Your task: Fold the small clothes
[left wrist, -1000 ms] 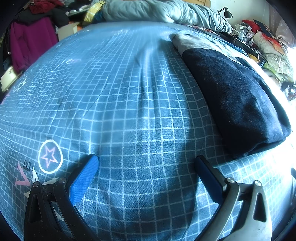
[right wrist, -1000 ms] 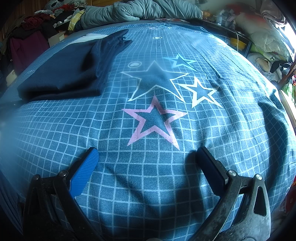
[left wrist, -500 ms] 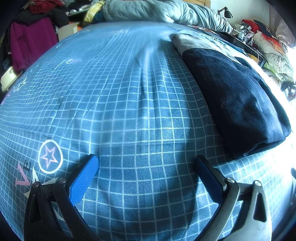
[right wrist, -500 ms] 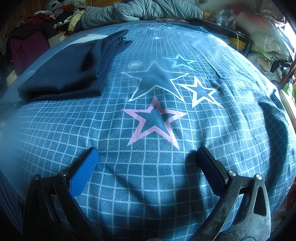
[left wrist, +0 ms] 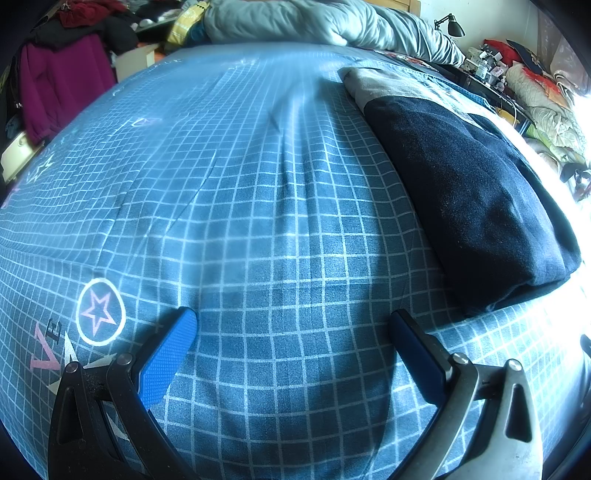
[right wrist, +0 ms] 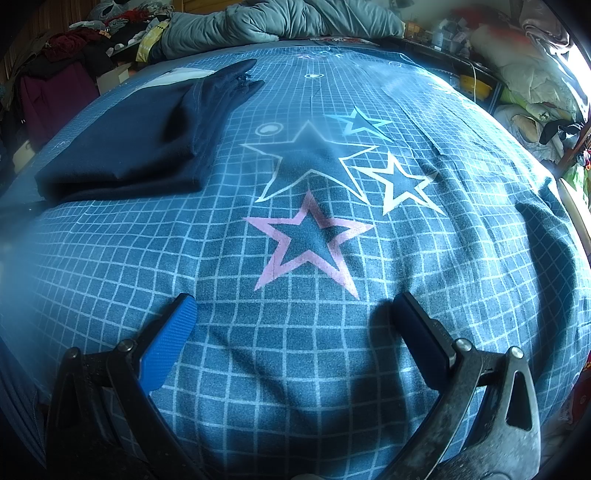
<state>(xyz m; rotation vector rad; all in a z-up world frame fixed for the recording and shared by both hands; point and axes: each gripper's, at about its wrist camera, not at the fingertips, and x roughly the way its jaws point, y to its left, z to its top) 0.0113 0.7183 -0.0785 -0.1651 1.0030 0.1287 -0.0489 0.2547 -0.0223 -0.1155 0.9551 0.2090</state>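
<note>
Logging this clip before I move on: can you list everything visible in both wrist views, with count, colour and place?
folded garment: one, dark navy, lying on the bedspread between the two views, right side of the left view, upper left of the right view.
grey cloth: one, light grey, beneath the garment's far end.
bedspread: one, blue with white grid and star prints, covering the bed.
quilt: one, grey-blue, bunched at the far end of the bed.
desk lamp: one, black, far right.
purple garment: one, far left, beside the bed.
left hand-held gripper: open, empty, over bare bedspread.
right hand-held gripper: open, empty, near the pink star.
</note>
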